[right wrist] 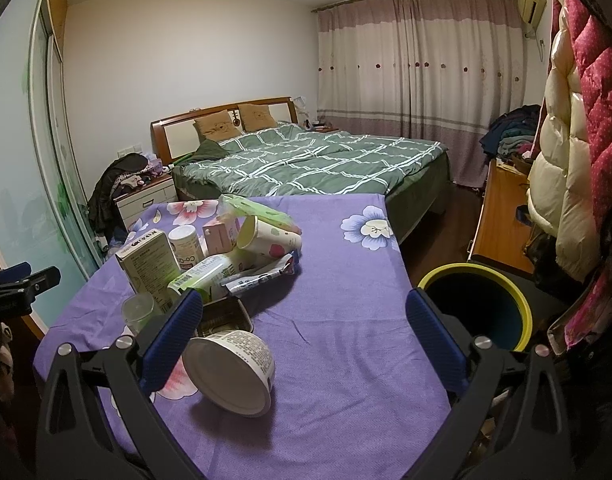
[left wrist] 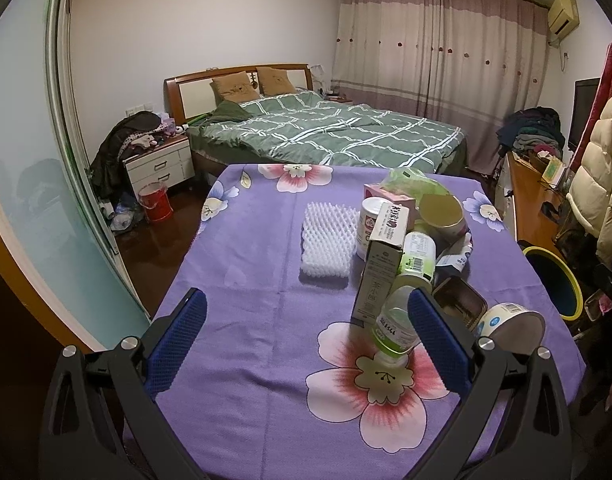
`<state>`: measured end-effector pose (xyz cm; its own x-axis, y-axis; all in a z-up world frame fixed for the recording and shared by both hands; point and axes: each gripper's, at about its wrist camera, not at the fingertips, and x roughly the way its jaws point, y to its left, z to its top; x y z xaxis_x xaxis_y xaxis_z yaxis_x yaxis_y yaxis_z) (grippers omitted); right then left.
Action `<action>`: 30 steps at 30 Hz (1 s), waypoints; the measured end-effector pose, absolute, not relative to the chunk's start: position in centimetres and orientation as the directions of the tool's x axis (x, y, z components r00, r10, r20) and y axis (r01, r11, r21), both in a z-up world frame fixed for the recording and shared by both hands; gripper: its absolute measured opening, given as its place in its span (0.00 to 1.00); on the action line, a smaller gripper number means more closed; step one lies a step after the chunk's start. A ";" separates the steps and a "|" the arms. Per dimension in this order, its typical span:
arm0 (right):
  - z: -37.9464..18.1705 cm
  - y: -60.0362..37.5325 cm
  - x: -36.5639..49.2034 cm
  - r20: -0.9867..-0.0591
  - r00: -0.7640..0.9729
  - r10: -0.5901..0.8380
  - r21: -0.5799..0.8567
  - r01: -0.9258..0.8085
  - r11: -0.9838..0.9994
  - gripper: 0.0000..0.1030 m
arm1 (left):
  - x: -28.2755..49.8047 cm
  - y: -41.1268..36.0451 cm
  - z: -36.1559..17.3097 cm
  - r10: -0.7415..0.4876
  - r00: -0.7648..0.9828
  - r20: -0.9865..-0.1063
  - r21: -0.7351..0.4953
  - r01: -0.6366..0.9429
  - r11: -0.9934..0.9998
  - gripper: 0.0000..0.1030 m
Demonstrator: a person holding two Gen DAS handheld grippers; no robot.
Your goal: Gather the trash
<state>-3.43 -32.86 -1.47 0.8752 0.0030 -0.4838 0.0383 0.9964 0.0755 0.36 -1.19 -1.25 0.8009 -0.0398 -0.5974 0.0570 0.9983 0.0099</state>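
Hovering above a table [left wrist: 246,280] draped in a purple flowered cloth, the left gripper [left wrist: 306,332] has its blue-padded fingers [left wrist: 178,336] spread wide with nothing between them. The right gripper [right wrist: 304,336] is likewise wide open and empty, held over the same table.

Landmark for everything else is the tall carton [left wrist: 379,264] standing upright near the middle of the table. Lying just in front of the carton, toward the left gripper, is a clear plastic bottle [left wrist: 393,328] on its side, its neck pointing at the camera over a big pink flower print. Right of the carton sits an open metal tin [left wrist: 459,304], and beyond the tin a paper bowl [right wrist: 230,372] lies tipped on its side, close to the right gripper's left finger. Left of the carton rests a sheet of white foam netting [left wrist: 327,240], apart from the pile. Behind the carton stand a white can [left wrist: 371,224] and a pink box [left wrist: 389,198], with a paper cup [right wrist: 266,238] tipped over, a green plastic bag [right wrist: 262,212] and a crumpled wrapper [right wrist: 262,276] crowded around them.

Off the table's edge, to the right of the carton and lower down, stands a dark bin [right wrist: 475,308] with a yellow rim, its mouth open upward.

A bed [left wrist: 325,132] with a green checked cover fills the room beyond the table.
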 end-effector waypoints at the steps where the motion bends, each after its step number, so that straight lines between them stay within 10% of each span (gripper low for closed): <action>1: -1.5 -32.9 -3.4 -0.484 0.875 0.002 0.075 0.039 0.996 0.94 | 0.4 -1.2 -1.3 -0.038 0.801 -0.598 0.011 0.056 0.998 0.96; 30: -2.1 -33.4 -2.9 -0.495 0.869 0.004 0.091 0.047 0.995 0.94 | 0.5 -1.5 -1.3 -0.045 0.800 -0.598 0.009 0.063 0.998 0.96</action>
